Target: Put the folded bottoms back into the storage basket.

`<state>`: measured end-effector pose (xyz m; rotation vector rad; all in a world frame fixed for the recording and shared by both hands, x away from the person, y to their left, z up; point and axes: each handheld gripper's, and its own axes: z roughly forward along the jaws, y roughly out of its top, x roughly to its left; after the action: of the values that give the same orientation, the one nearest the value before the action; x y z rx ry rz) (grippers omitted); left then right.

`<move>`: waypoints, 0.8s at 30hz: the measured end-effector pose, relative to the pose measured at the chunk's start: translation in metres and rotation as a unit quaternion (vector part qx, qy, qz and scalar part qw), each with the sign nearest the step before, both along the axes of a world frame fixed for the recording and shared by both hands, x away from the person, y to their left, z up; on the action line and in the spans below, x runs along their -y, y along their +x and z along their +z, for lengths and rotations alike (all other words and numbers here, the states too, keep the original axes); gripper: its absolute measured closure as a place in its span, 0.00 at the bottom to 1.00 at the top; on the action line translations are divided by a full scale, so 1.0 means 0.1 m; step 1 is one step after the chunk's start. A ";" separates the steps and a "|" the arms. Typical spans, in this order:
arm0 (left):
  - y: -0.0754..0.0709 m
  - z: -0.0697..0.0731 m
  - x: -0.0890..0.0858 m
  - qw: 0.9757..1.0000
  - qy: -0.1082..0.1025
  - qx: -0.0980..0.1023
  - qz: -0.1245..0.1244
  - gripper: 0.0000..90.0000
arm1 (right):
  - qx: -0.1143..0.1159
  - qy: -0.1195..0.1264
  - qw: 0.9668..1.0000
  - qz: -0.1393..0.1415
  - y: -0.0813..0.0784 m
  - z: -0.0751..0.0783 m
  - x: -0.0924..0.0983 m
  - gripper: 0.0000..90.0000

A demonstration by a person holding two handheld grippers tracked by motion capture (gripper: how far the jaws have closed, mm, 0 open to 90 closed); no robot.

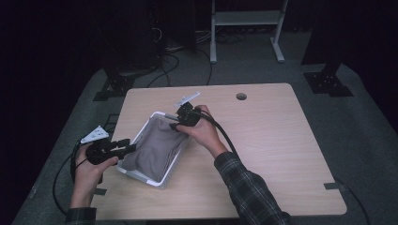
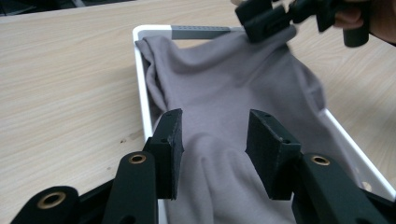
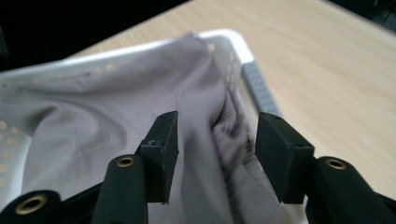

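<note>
Table (image 1: 263, 154) of pale wood fills the middle of the high view, with dark floor around it and a small round hole (image 1: 241, 96) near its far edge. Left of centre on the table sits a white basket (image 1: 162, 180), set at a slant, and a grey cloth (image 1: 155, 147) lies bunched inside it, covering most of the bottom and reaching the rim at the upper end. A person's arms come in from the lower edge, the one at the right in a plaid sleeve (image 1: 248, 187). The left gripper (image 1: 126, 148) sits at the basket's lower left rim; in the left gripper view its jaws stand apart over the cloth, a soft ridge of fabric running between them with neither pad pressing on it. The right gripper (image 1: 174, 125) is at the basket's upper end, just over the cloth's edge; in the right gripper view its jaws are likewise apart, a gathered fold of cloth lying loose between them beside the perforated white wall.
</note>
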<state>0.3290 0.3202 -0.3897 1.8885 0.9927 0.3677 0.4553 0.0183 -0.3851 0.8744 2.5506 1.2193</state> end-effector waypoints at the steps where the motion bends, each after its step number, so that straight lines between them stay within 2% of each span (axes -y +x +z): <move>1: 0.00 0.00 0.01 1.000 0.000 -0.001 -0.001 0.62 | 0.000 0.001 1.000 -0.001 0.00 0.02 0.02 0.61; 2: 0.00 -0.01 0.01 1.000 0.000 -0.003 0.000 0.62 | 0.001 0.002 1.000 0.000 0.00 0.05 0.05 0.66; 4: 0.01 -0.02 0.01 1.000 -0.001 -0.004 0.000 0.65 | -0.001 -0.005 1.000 0.005 -0.02 0.09 0.11 0.84; 7: 0.01 -0.03 -0.02 1.000 -0.003 -0.002 0.011 0.70 | -0.001 -0.014 1.000 0.011 -0.06 0.10 0.20 0.94; 10: 0.01 -0.02 -0.08 1.000 -0.010 0.000 0.024 0.79 | -0.003 0.001 1.000 0.019 -0.11 0.11 0.29 0.98; 13: 0.00 -0.02 -0.13 0.999 -0.012 0.000 0.033 0.81 | -0.003 0.013 0.999 0.031 -0.16 0.12 0.33 0.99; 17: 0.01 -0.04 -0.14 0.999 -0.010 -0.002 0.038 0.80 | -0.021 -0.016 0.999 0.039 -0.17 0.00 0.27 0.99; 24: 0.01 -0.05 -0.16 0.999 -0.003 -0.003 0.042 0.79 | -0.036 -0.056 0.998 0.021 -0.05 -0.25 0.10 0.99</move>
<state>0.3302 0.3359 -0.3950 1.8465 1.0789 0.4077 0.4502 0.0085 -0.4100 0.8600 2.6771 1.0621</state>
